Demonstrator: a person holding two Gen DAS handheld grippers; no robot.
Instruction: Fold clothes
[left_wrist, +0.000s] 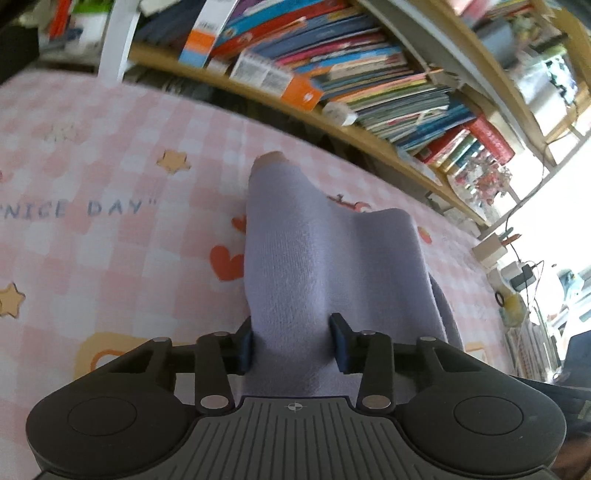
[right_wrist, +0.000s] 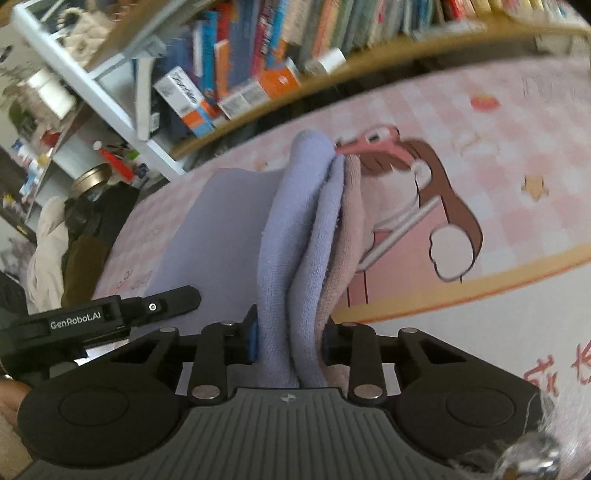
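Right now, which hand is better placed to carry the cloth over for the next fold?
Probably right: the right gripper pinches several bunched layers of the lilac cloth; the left gripper holds one layer.

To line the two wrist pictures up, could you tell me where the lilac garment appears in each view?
Left wrist view: the lilac garment rises from between the left gripper fingers, centre frame.
Right wrist view: it stands as bunched folds in the right gripper, centre, spreading flat to the left.
Shared landmark: the orange and white box on the bookshelf behind the pink checked cloth.
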